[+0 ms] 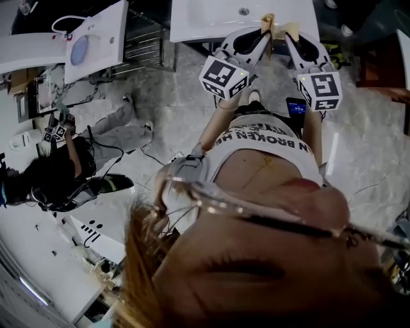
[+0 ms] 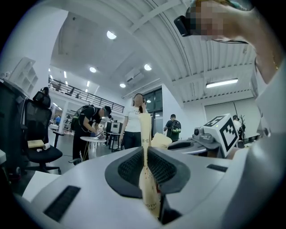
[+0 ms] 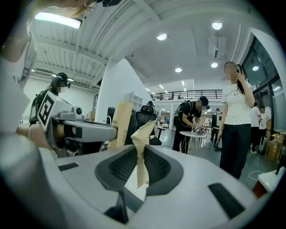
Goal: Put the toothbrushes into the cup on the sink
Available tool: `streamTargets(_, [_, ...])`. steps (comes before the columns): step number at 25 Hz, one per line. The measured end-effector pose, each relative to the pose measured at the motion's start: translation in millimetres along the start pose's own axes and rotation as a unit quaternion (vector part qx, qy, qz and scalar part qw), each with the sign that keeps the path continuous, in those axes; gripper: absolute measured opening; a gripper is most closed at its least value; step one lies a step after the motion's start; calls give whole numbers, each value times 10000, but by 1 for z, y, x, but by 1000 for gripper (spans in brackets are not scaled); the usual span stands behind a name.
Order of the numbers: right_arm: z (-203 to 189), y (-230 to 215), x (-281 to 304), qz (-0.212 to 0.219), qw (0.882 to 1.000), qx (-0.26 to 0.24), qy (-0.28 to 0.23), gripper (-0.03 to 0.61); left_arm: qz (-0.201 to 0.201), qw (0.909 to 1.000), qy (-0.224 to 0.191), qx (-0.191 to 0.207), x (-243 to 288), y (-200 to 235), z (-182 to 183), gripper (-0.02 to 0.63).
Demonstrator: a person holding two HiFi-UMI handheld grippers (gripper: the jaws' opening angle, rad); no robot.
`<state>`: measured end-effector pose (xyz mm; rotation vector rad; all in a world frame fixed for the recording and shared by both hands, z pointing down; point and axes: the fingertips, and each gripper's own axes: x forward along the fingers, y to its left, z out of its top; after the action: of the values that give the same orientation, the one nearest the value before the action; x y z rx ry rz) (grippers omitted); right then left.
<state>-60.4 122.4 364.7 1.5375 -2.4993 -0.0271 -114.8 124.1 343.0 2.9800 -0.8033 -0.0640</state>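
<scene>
Both jaw sets are loaded.

Left gripper (image 2: 145,153): my jaws are nearly together, pads pressed on a tan paper packet (image 2: 150,190). It stands upright in the slot. The lower end is down at the jaw root and the flat strip sticks out well past my tips. There's some print on it, too partial to read.

Right gripper (image 3: 139,154): my jaws are narrow too, clamped on a creased, folded flap of the same tan paper. The flap pokes up just above the tips and its short end hangs down inside the slot.

In the left gripper view, the crumpled flap sits just right of and beyond my tips, with the right gripper's marker cube (image 2: 222,131) further right. In the right gripper view, the tall strip stands left of and beyond my tips, held in the other gripper.

In the head view the two sets of tips converge nose to nose, with the paper bridging them. I can't tell whether it's one piece or two.

The sink (image 1: 205,19) lies directly ahead of both tips, and the paper is held over its near edge.

Background past the jaws: a person in black (image 2: 89,123) bends over a small round table (image 2: 93,139), and a person in a white top (image 3: 236,116) stands near them.
</scene>
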Motion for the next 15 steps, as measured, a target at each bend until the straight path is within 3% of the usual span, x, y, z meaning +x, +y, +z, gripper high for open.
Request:
streamTargets(7, [-5,-1,33,-188,9998,86,8,64,-226,9997,38,27,3,34,-4,38])
streamTargets(15, [-7,-14,62,-187,9997,145,80,64,-182,9997,93,-98,13,65,-10,38])
